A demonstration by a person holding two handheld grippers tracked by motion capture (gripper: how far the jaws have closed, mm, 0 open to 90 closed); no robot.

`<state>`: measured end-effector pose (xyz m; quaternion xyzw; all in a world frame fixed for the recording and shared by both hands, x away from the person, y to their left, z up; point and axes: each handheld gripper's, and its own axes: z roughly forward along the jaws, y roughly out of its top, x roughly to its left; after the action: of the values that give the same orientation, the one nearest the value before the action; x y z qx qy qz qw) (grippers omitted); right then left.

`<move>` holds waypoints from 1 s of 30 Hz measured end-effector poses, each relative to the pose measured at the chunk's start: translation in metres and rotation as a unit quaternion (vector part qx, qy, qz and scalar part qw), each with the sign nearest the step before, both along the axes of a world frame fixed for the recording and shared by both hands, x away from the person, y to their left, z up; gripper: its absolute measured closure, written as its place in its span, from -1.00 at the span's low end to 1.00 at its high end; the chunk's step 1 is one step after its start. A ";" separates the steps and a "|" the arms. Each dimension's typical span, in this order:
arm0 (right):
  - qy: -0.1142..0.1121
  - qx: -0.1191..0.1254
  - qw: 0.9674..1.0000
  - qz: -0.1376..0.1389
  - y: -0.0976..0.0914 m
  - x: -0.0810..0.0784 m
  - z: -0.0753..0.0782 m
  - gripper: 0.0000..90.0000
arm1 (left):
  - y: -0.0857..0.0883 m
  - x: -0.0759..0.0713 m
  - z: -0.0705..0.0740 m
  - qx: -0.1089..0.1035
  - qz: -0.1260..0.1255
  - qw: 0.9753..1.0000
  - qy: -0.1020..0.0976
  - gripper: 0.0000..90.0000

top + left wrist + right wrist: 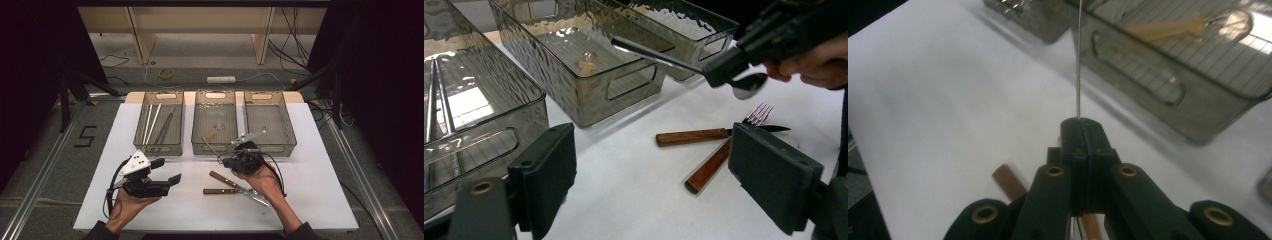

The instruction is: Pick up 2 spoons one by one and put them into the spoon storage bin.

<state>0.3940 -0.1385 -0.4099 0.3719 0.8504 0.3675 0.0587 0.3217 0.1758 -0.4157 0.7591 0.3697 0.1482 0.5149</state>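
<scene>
A white table [310,190] holds three clear plastic bins in a row along its far side. The right gripper [231,161] is clamped shut on a metal spoon [659,56], holding it near the bowl end, so the thin handle juts out over the front wall of the middle bin [215,147], raised above the table. The left gripper [165,172] rests in the person's left hand [131,202] near the table's front left, its jaws wide apart with nothing between them. A wooden-handled knife [220,191] and a wooden-handled fork [222,177] lie crossed on the table just beneath the right gripper. The left bin [160,147] contains long metal utensils.
</scene>
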 end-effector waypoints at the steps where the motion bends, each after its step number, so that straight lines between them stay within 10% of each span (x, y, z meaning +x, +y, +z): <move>1: -0.002 -0.001 1.000 -0.001 0.001 0.005 0.002 1.00 | 0.000 0.000 0.000 -0.002 0.002 1.000 0.000 -0.58; 16: -0.025 0.005 0.999 -0.039 0.010 0.061 0.037 1.00 | 0.003 0.000 0.001 -0.013 0.010 1.000 -0.007 -0.58; 30: -0.014 0.001 0.997 -0.080 0.020 0.107 0.033 1.00 | 0.004 0.000 0.002 -0.018 0.010 1.000 -0.009 -0.59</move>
<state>0.5009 -0.1183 -0.3768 0.4338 0.8165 0.3675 0.1000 0.3213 0.1796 -0.4139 0.7444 0.3755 0.1533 0.5304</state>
